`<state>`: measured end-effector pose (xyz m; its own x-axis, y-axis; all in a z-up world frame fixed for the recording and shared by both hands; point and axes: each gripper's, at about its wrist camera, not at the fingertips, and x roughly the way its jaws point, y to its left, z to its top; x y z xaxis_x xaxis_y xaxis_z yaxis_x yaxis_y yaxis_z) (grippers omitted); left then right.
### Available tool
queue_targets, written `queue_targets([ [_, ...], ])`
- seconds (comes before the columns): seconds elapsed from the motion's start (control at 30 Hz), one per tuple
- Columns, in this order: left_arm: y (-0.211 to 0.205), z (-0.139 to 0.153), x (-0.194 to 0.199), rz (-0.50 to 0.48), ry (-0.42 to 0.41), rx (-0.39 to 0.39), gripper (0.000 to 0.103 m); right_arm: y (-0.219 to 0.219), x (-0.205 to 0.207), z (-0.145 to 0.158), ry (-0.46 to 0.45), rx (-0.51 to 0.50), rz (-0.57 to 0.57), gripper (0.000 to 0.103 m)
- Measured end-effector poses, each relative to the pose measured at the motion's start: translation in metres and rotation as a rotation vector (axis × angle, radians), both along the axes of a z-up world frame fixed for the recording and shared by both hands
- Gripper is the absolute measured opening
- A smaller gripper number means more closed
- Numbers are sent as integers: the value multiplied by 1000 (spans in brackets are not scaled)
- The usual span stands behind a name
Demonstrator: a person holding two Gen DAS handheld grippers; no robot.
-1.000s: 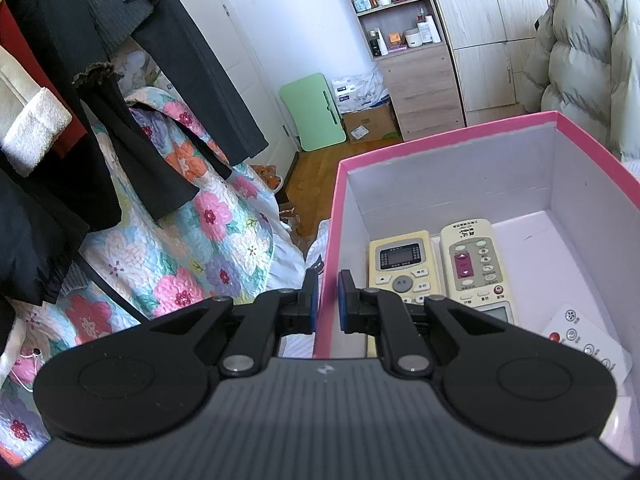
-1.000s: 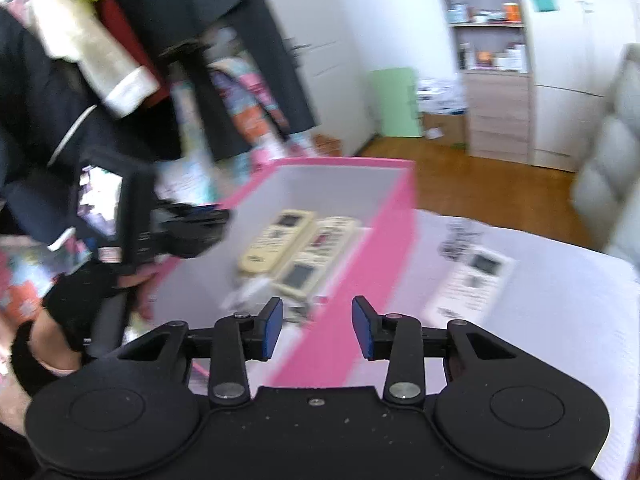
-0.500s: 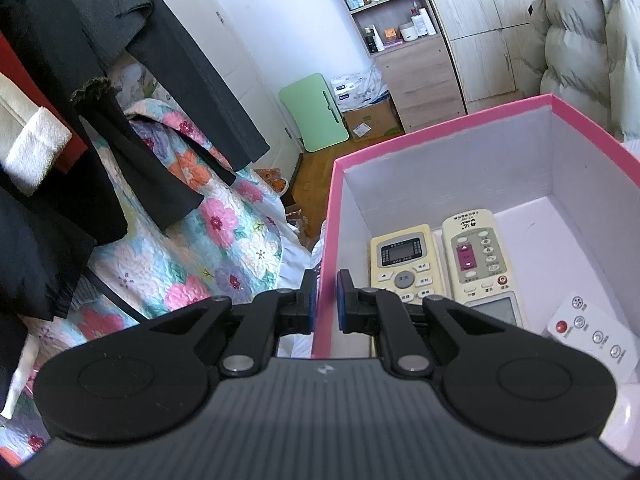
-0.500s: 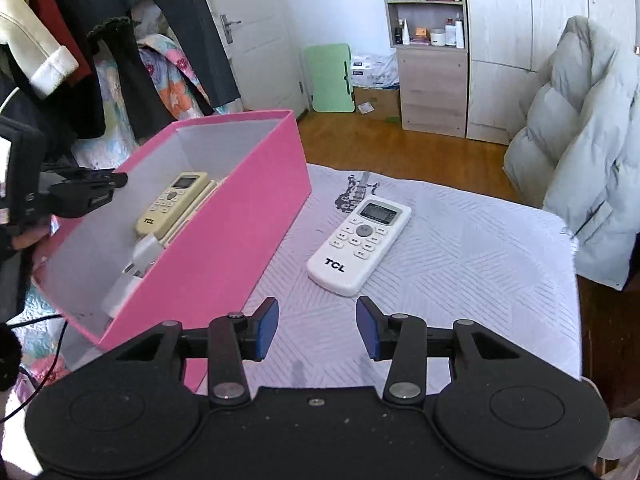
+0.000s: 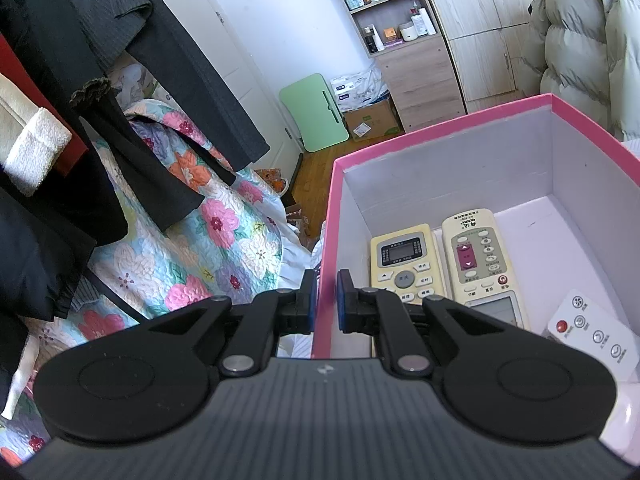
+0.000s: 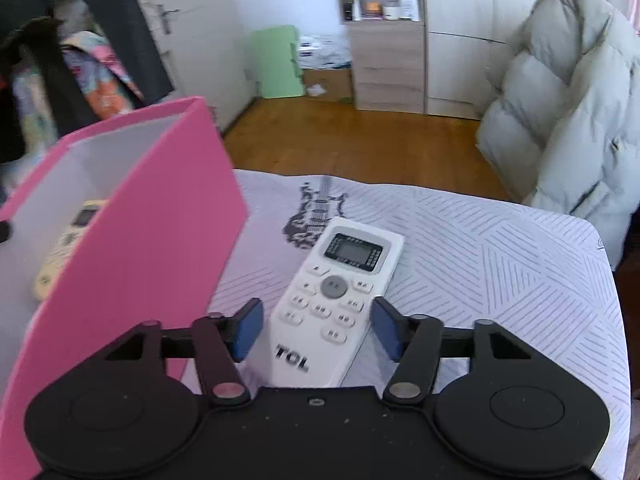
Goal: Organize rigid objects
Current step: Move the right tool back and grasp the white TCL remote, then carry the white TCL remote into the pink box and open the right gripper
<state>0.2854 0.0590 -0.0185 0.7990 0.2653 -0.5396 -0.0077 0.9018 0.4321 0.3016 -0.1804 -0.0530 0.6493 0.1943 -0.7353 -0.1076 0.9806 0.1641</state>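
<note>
The left gripper [image 5: 327,296] was angled downward at the near left wall of the pink box [image 5: 440,136]; its blue pads [image 5: 309,294] were pinched on that wall's rim, one pad outside and one inside. The right gripper [image 6: 318,330] was tilted down over the table's patterned white cloth [image 6: 500,264], just beside the box's outer pink side; its jaws were spread and opening, and the lower end of the white TCL remote [image 6: 336,300] was seen between them, a gap being left on either side so that the pads were not pressed on it. The remote was laid face up on the cloth, its screen end pointed away from the gripper. Inside the box, a cream remote [image 5: 404,264] and a second cream remote [image 5: 478,256] were laid side by side, with a small white remote [image 5: 592,336] near the right wall.
</note>
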Motion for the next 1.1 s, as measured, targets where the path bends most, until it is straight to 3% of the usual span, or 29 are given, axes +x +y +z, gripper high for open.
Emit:
queue_targets([
  [0.13, 0, 0, 0, -2, 0, 1, 9, 8, 10, -12, -15, -25, -8, 76],
  [0.27, 0, 0, 0, -2, 0, -1, 9, 11, 17, -20, -59, -118, 9, 84],
  [0.3, 1, 0, 0, -2, 0, -2, 9, 9, 18, -20, -68, -105, 5, 84],
  [0.43, 0, 0, 0, -1, -1, -9, 9, 6, 13, -15, -84, -93, 29, 64],
  [0.57, 0, 0, -1, -2, -2, -17, 9, 4, -2, -7, -100, -50, 53, 62],
  [1.1, 3, 1, 0, 0, -2, -27, 9, 7, -74, 31, -205, -55, 70, 61],
])
